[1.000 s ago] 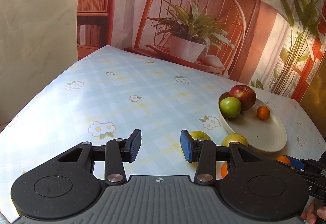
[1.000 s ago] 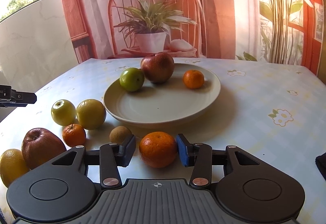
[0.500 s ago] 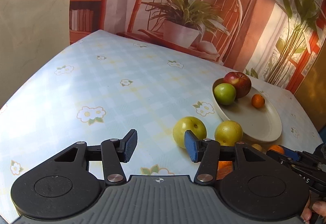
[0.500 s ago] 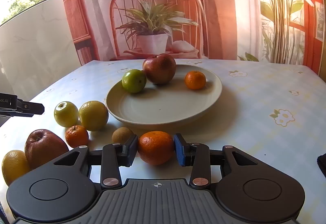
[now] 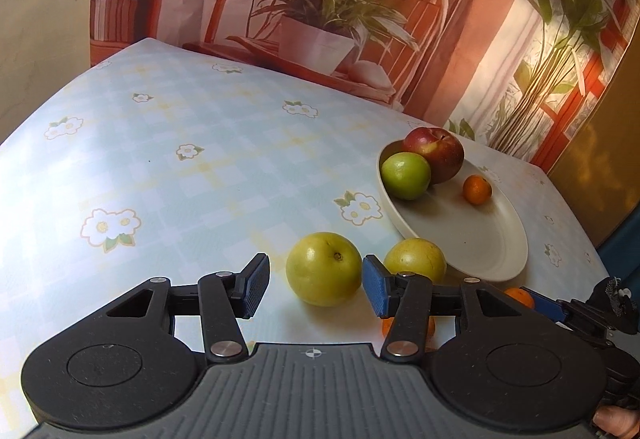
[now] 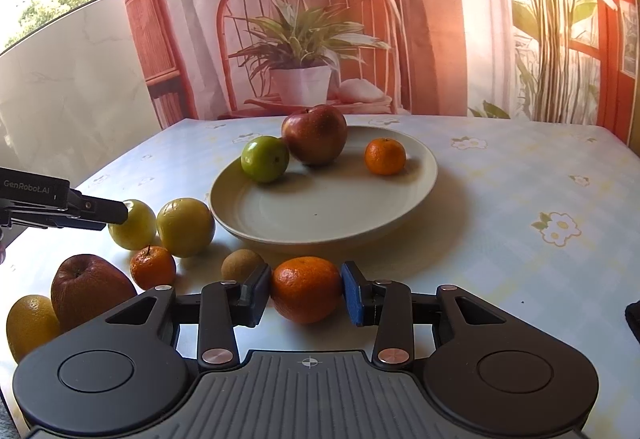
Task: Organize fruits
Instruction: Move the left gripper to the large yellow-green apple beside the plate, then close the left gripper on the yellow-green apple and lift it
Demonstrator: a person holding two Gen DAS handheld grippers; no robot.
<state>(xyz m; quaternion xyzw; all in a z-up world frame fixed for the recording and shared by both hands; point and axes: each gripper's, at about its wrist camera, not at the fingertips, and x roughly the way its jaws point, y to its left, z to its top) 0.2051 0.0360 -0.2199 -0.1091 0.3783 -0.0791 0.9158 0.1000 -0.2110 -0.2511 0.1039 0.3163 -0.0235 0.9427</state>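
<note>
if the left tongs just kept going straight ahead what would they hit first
Most likely the yellow-green apple, which sits on the table between the open fingers of the left tongs, closer to the blue pad. A second yellow-green fruit lies just right of that line, beside the plate. Depth is hard to judge.

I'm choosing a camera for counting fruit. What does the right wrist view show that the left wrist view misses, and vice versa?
Only the right wrist view: the dark red apple, yellow lemon and brown kiwi on the table, and the right claw shut on a large orange.
Only the left wrist view: the open left claw around a yellow-green apple.
Both: the white oval plate with three fruits.
</note>
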